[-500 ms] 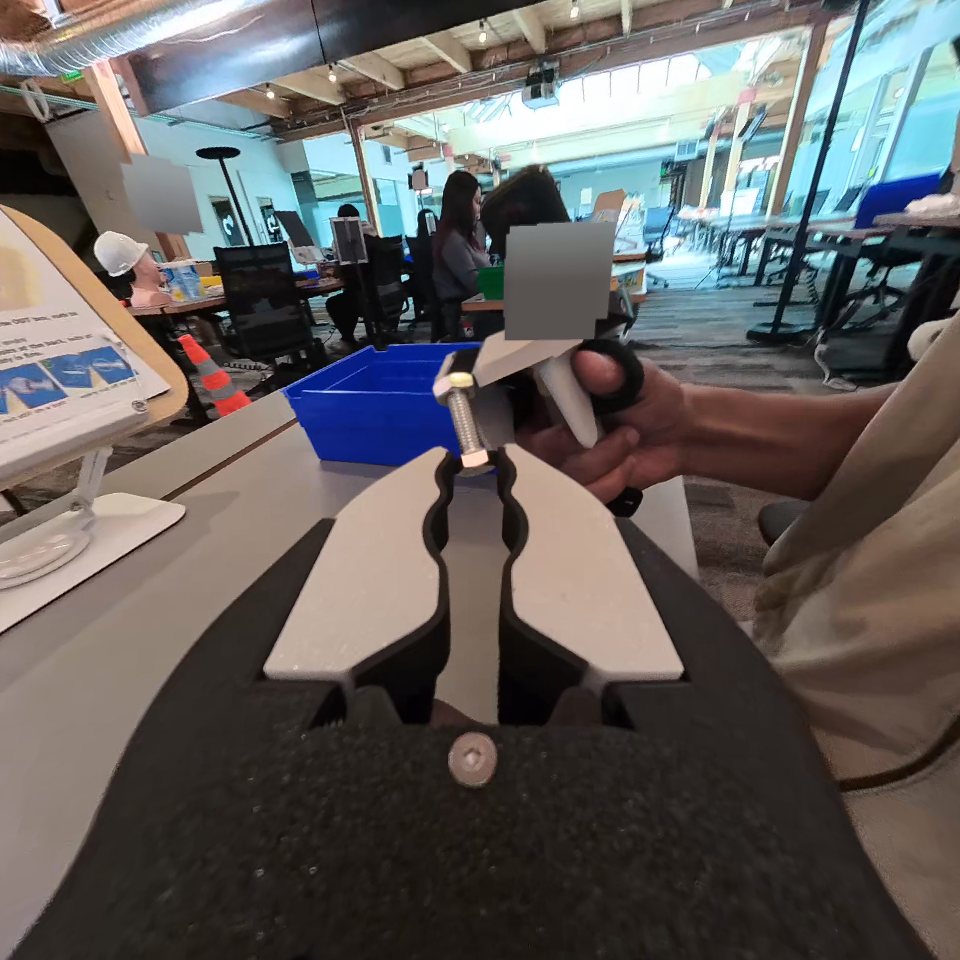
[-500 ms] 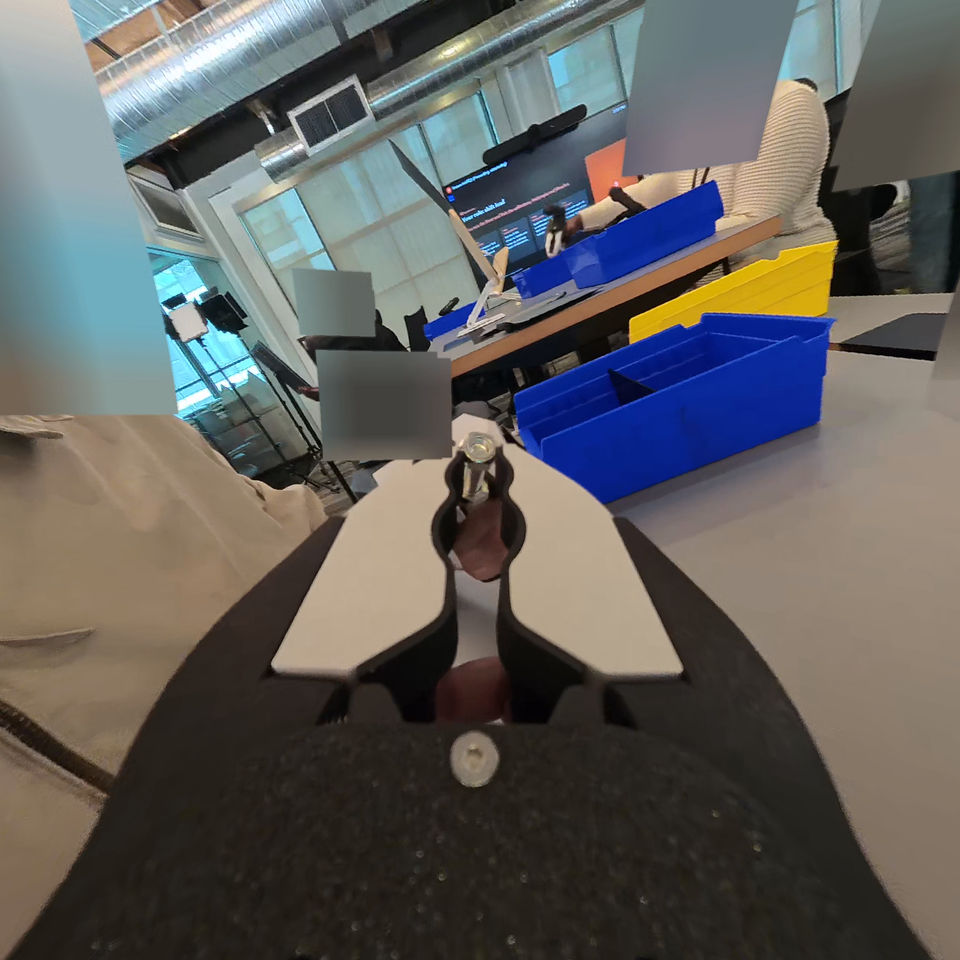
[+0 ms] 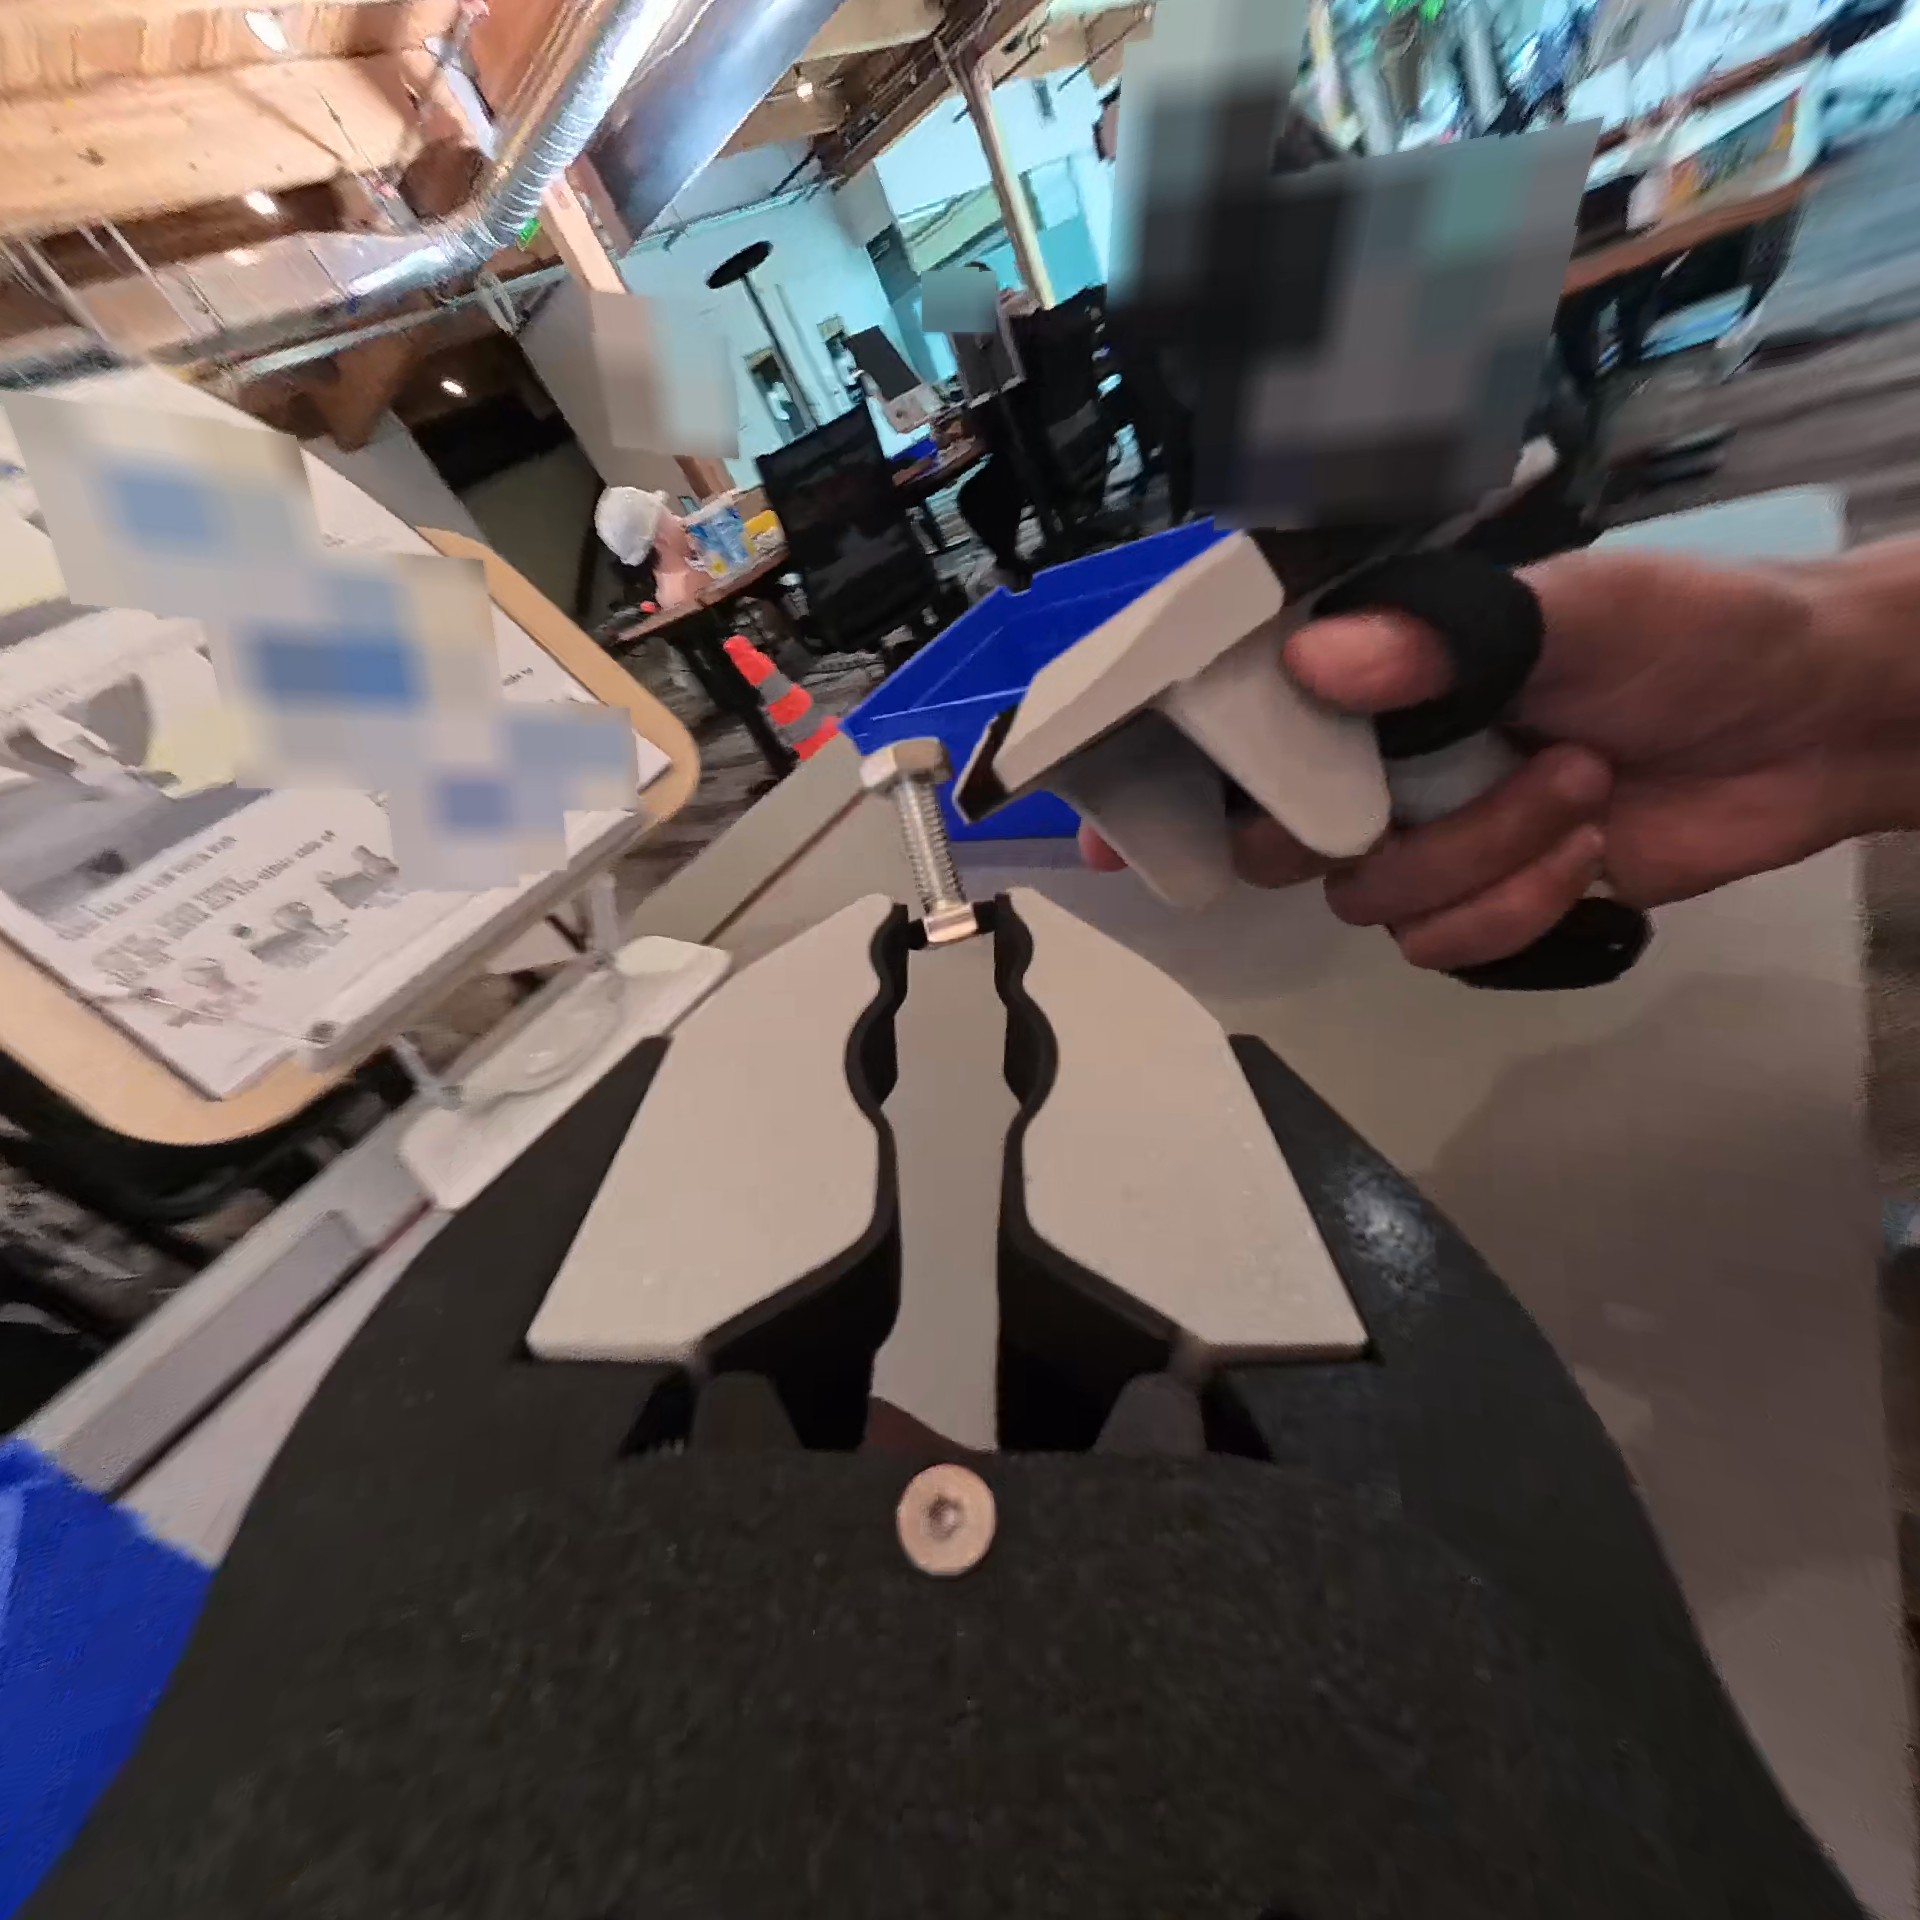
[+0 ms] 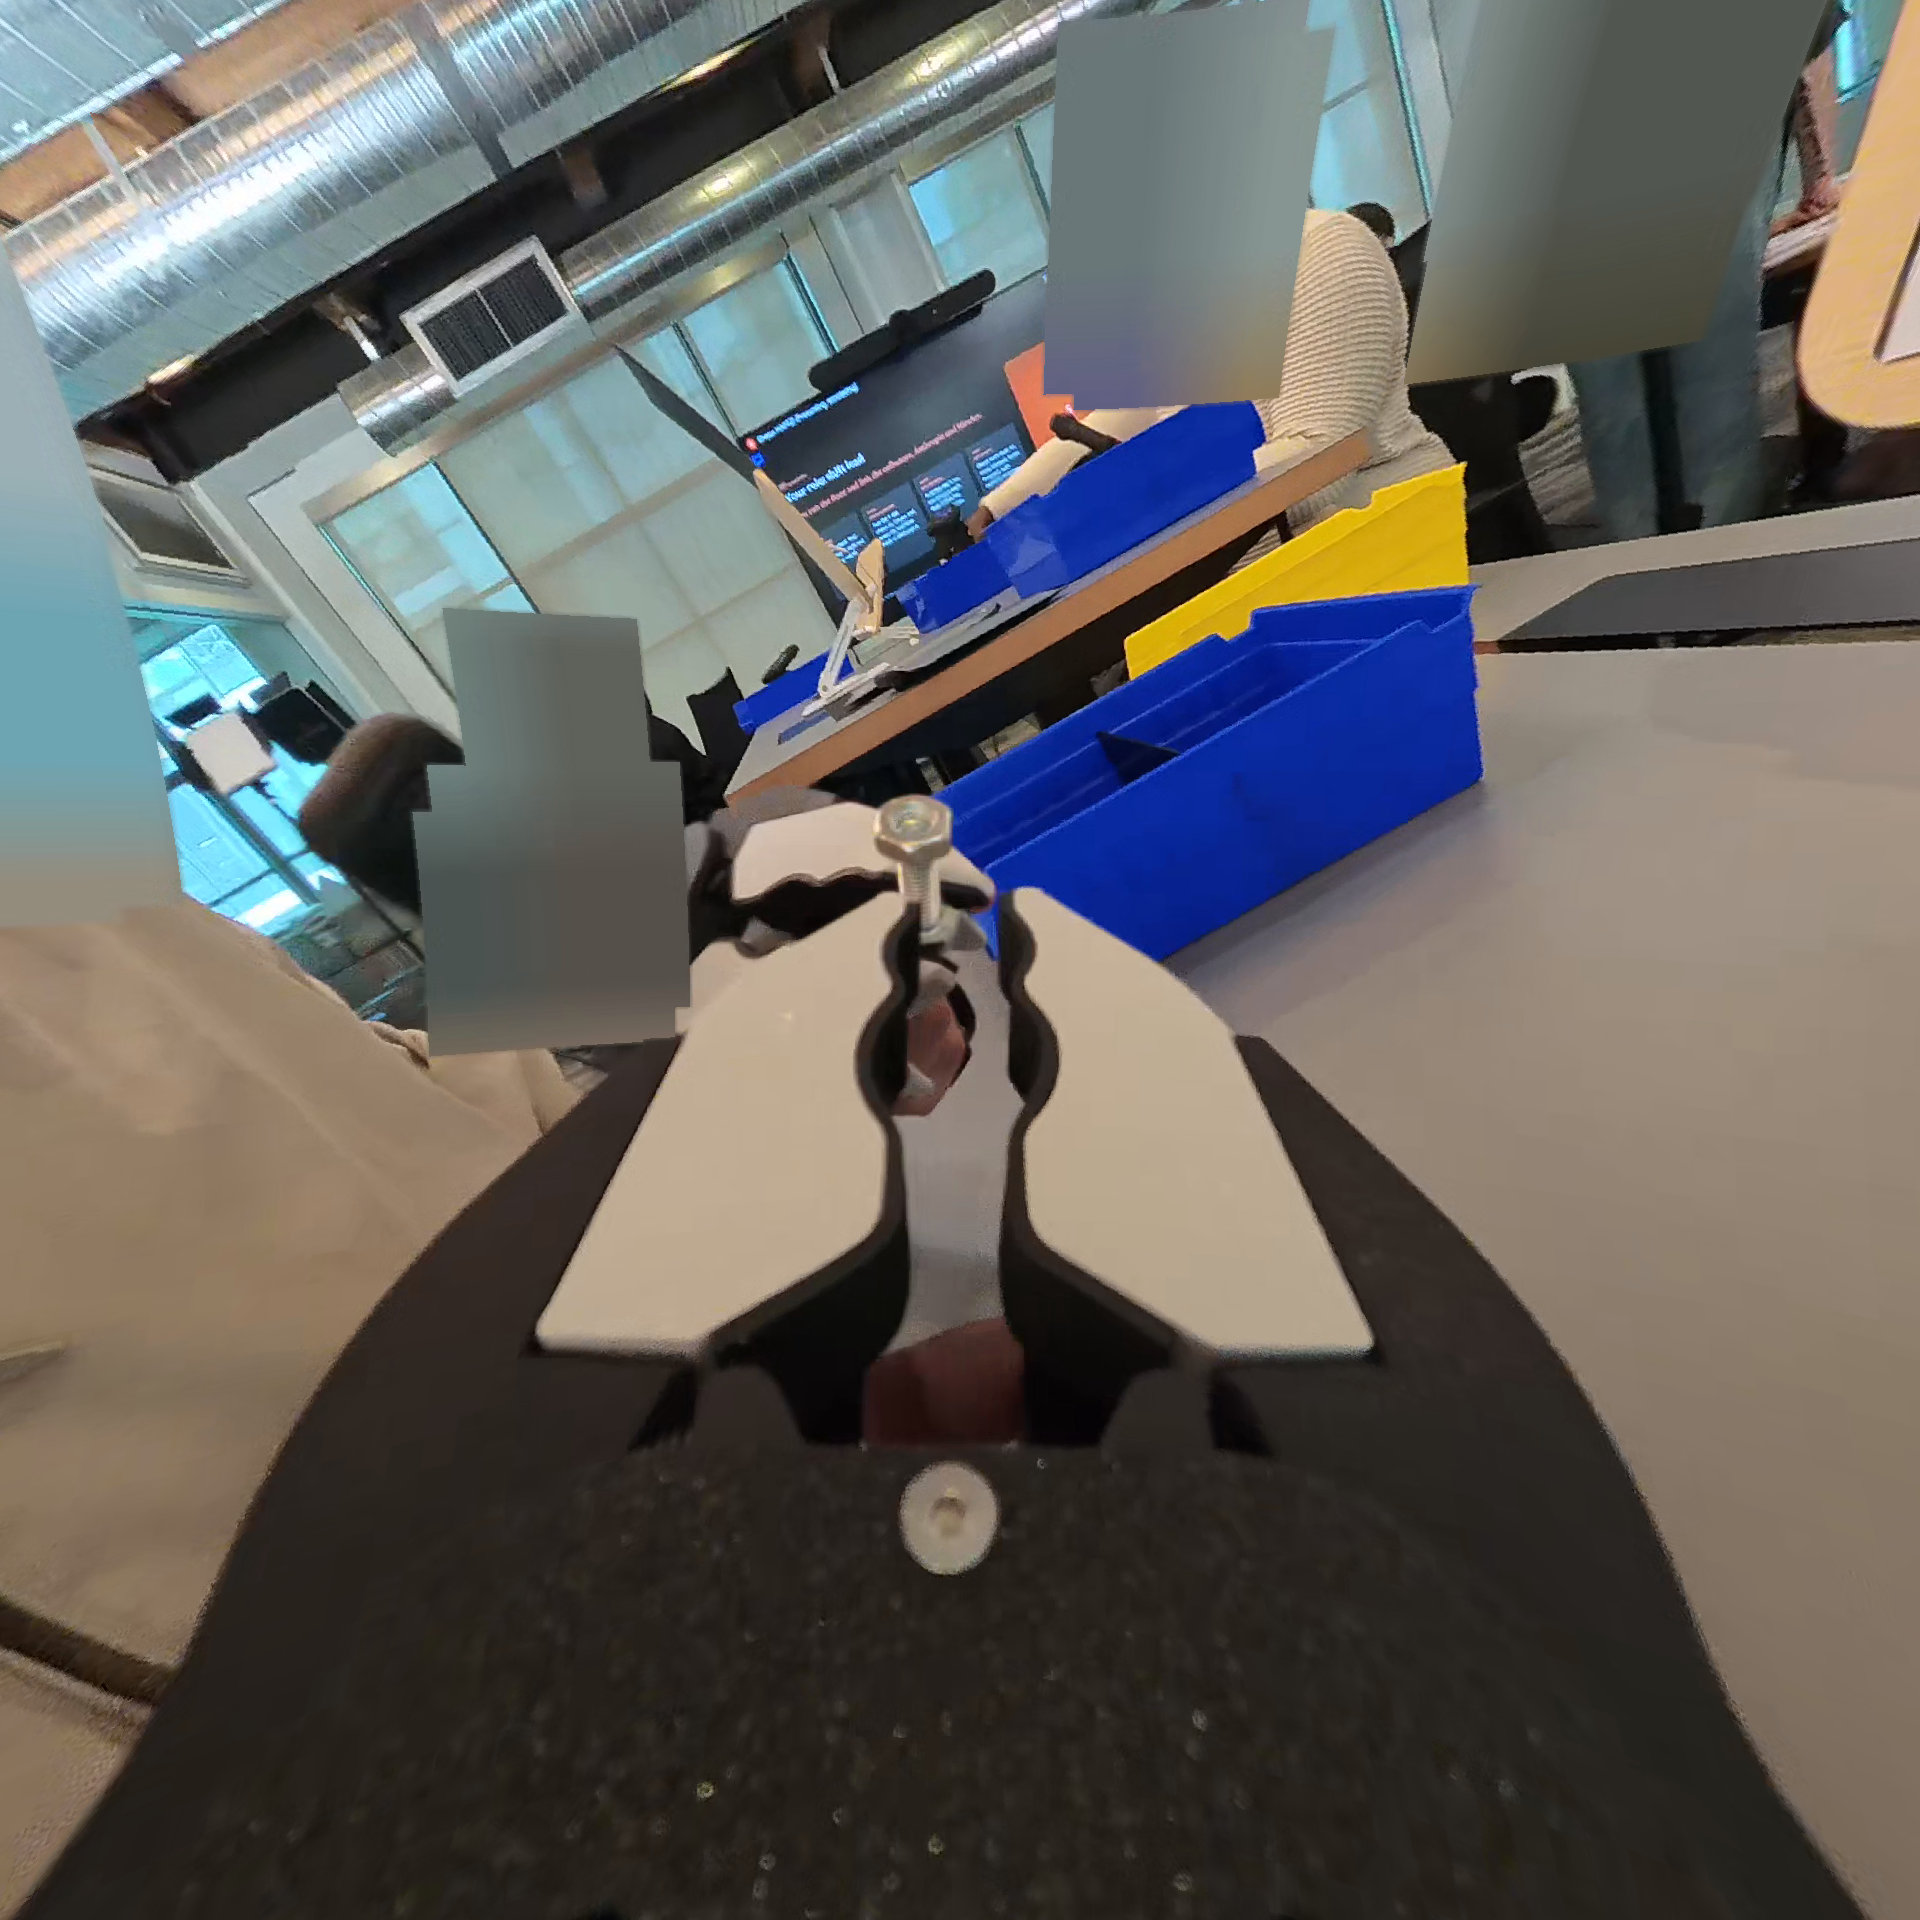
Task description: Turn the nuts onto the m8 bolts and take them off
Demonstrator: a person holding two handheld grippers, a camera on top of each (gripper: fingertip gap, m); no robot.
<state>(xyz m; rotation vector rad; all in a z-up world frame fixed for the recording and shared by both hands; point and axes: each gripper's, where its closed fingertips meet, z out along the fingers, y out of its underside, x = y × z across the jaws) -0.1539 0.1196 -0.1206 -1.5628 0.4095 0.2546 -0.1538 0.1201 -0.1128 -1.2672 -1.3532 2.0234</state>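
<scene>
Left gripper (image 3: 948, 925) nearly closed, pinched nut (image 3: 948, 924) at bolt (image 3: 925, 831) lower end. Right gripper (image 4: 940, 920) looked off bolt, narrowly parted: likely regripping between turns. Blue bin (image 4: 1247, 790) behind bolt.

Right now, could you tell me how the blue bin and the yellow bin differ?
The blue bin sits nearer and shows in full, with dividers inside. The yellow bin stands behind it, partly hidden, its interior unseen. Both are open-topped plastic bins.
</scene>
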